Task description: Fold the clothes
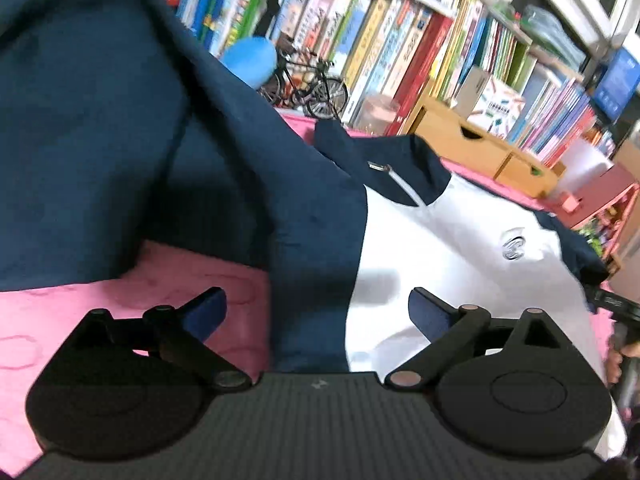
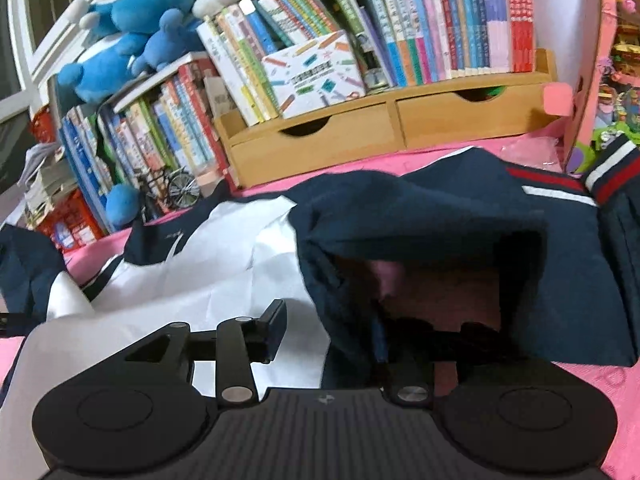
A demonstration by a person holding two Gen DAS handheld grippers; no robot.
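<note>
A navy and white zip jacket (image 1: 460,248) lies on a pink mat (image 1: 120,292), collar (image 1: 384,168) towards the bookshelf. My left gripper (image 1: 318,312) is open low over it, straddling the seam between navy sleeve and white chest. The navy sleeve (image 1: 100,120) rises up large at the left of that view. In the right wrist view the other navy sleeve (image 2: 460,216), with red and white stripes, is humped up over my right gripper (image 2: 372,332). That gripper is open: its left finger (image 2: 276,324) shows over the white front (image 2: 200,272), and its right finger is hidden under the fabric.
Packed books (image 2: 440,20) and a wooden drawer organiser (image 2: 384,128) line the mat's far edge. Beside them are a small model bicycle (image 1: 308,84) and blue plush toys (image 2: 128,20). A pink toy house (image 2: 600,80) stands at the right. Bare pink mat (image 2: 600,392) lies near the right gripper.
</note>
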